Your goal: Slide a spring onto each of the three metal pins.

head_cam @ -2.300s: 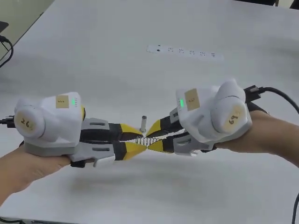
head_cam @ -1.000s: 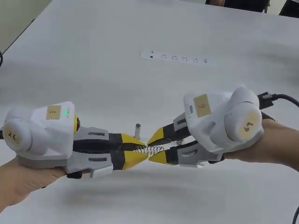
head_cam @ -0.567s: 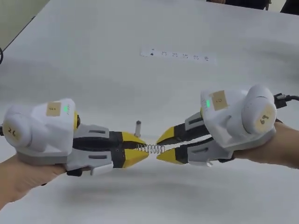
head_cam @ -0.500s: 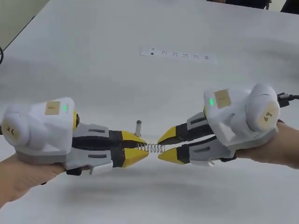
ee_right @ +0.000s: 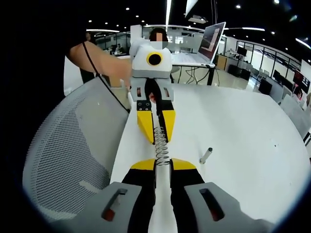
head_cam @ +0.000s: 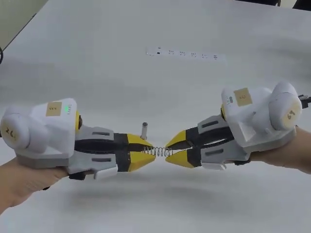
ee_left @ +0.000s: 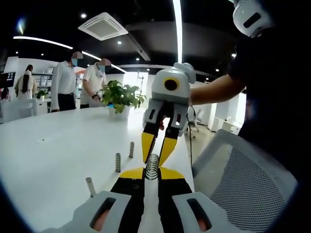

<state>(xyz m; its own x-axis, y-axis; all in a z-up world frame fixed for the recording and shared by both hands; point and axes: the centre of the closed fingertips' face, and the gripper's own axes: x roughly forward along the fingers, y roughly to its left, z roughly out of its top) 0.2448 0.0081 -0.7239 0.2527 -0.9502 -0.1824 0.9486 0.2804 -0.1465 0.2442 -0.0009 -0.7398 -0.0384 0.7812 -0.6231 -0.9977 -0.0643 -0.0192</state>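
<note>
Spring (head_cam: pixel 159 152) bridges left gripper (head_cam: pixel 147 151) and right gripper (head_cam: pixel 171 148), ends inside jaws

On your left gripper (head_cam: pixel 150 151), the white-bodied one with yellow-tipped black jaws, the rounded end at the far left carries a round tan sticker (head_cam: pixel 9 132). It has two handwritten digits that read as 24 or 26; which one cannot be settled. The square tan sticker (head_cam: pixel 54 108) on top of that gripper bears a mark too small to read. Your right gripper (head_cam: pixel 169 150), of the same build, has a tan cap sticker (head_cam: pixel 290 115) with handwritten digits that look like 67 or 69. Its square tan label (head_cam: pixel 242 97) on top shows only a faint, unreadable mark.
</note>
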